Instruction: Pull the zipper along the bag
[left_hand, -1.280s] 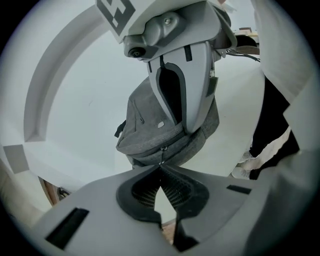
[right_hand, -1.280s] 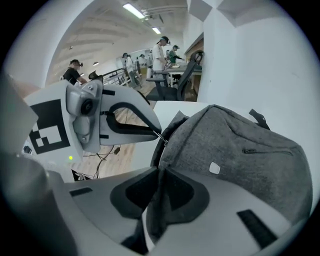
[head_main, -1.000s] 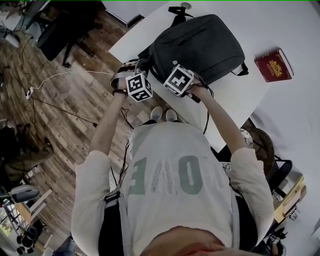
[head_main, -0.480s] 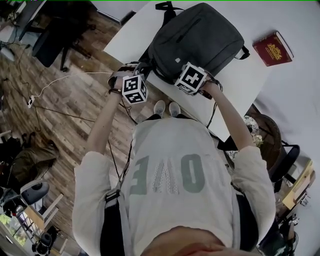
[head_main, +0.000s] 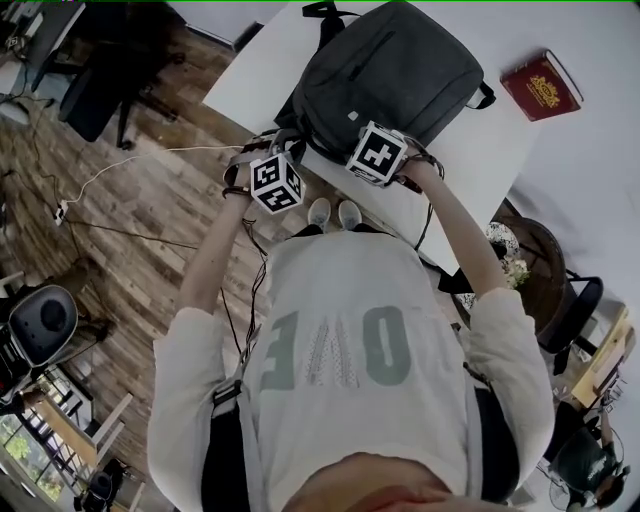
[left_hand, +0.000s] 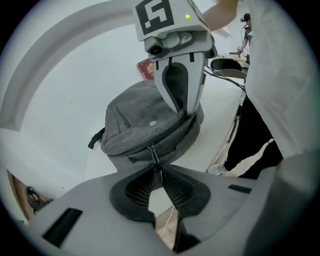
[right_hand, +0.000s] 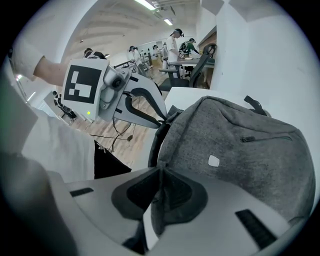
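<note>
Zipper pull (left_hand: 155, 159) pinched, with the backpack (head_main: 390, 70) braced on the table (head_main: 480, 160)
Left gripper (left_hand: 159, 170) nips the pull — its track (left_hand: 172, 134) runs right toward the right gripper (right_hand: 161, 180), clamped on the fabric edge.

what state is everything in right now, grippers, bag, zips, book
left gripper, shut on zipper pull
right gripper, shut on bag edge
bag, lying flat on table, front up
pocket zip, closed
book, closed, lying beside bag
</note>
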